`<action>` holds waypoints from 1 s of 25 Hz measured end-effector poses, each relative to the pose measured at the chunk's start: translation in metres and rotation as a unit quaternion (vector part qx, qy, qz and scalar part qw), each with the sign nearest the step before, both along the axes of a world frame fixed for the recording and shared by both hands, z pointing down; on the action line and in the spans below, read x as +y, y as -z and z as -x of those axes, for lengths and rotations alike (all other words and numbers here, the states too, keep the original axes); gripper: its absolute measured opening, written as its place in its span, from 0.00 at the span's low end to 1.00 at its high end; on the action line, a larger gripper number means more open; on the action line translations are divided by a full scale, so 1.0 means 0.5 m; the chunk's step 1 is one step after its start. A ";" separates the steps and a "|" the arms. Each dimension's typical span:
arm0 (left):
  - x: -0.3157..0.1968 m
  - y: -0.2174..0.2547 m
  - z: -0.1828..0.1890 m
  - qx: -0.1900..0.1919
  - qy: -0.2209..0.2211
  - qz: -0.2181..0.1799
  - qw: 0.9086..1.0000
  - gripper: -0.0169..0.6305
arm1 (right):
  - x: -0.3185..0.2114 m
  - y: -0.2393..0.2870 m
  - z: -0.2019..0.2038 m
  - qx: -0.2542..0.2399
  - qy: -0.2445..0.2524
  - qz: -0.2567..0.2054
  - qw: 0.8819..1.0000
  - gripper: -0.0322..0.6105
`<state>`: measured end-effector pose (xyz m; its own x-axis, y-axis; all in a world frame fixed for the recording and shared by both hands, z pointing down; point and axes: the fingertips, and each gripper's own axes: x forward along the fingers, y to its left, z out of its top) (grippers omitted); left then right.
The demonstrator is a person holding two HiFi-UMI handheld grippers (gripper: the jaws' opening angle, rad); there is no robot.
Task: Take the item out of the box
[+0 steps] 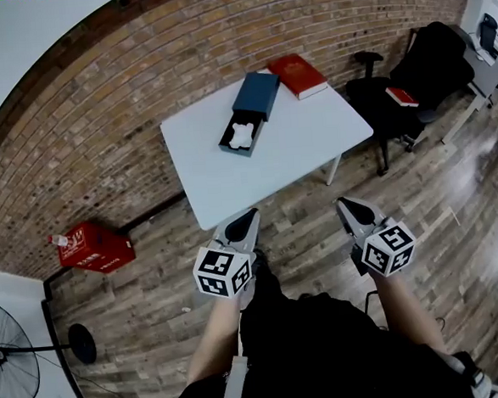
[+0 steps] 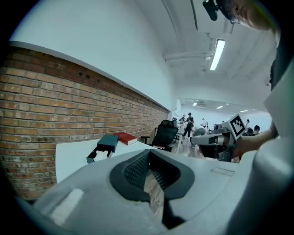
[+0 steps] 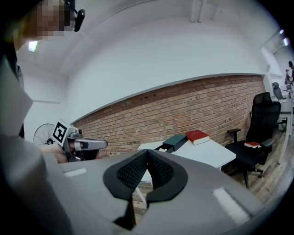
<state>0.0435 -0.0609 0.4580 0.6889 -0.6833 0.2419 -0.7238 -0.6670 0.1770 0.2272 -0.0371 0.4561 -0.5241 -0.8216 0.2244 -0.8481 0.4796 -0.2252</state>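
Grey plastic left gripper (image 1: 248, 216) and right gripper (image 1: 346, 205) both hang empty, their ribbed black jaws pressed together. Well ahead, on the smooth white square worktop (image 1: 305, 143), a small white knobbly item (image 1: 242, 136) lies in the slid-out tray of a matte dark-teal rectangular box (image 1: 255, 94).

We've got both arms stretched forward, the left gripper (image 1: 250, 212) and right gripper (image 1: 344, 202) side by side just short of the table (image 1: 300, 143), both tips pointing at it, jaws pressed together on each.
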 end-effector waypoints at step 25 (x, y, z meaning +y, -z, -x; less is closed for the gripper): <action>-0.536 0.031 0.270 0.013 -0.021 -0.034 0.999 0.03 | -0.551 0.012 0.350 0.012 0.035 0.023 0.999 0.05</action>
<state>-0.0913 -0.3291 0.4423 0.7225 -0.6679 0.1785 -0.6908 -0.7075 0.1490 0.0522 -0.3125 0.4500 -0.5743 -0.7710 0.2752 -0.8181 0.5280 -0.2281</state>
